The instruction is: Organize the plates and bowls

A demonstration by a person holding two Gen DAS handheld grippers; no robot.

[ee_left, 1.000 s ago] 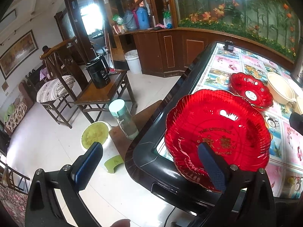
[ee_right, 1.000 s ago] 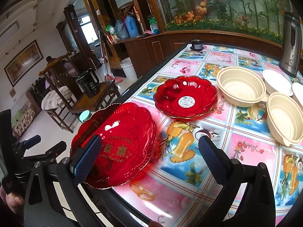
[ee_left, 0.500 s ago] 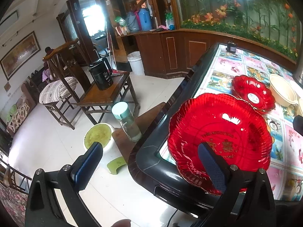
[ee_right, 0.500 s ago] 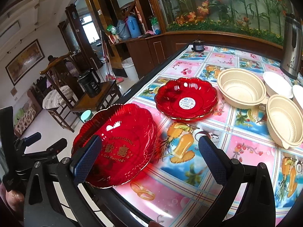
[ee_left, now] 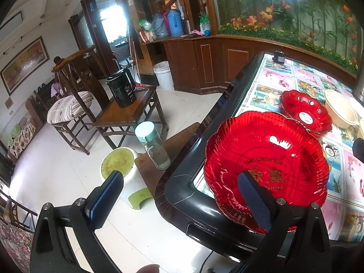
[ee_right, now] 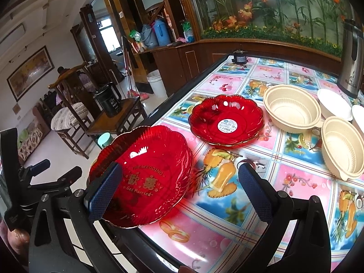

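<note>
A large red plate with gold lettering lies tilted at the table's near left corner, its rim over the edge. A smaller red plate with a white sticker lies flat behind it. Two cream bowls and two white bowls stand to the right. My right gripper is open just above the table, its left finger in front of the large plate. My left gripper is open off the table's corner, its right finger overlapping the large red plate. The smaller red plate lies beyond.
A steel kettle stands at the table's far right, a small black object at the far edge. Beside the table are a bottle on a stool, a green bowl on the floor and a chair with a black kettle.
Both grippers have drifted only slightly and stay open. The plates and bowls lie where they were.
</note>
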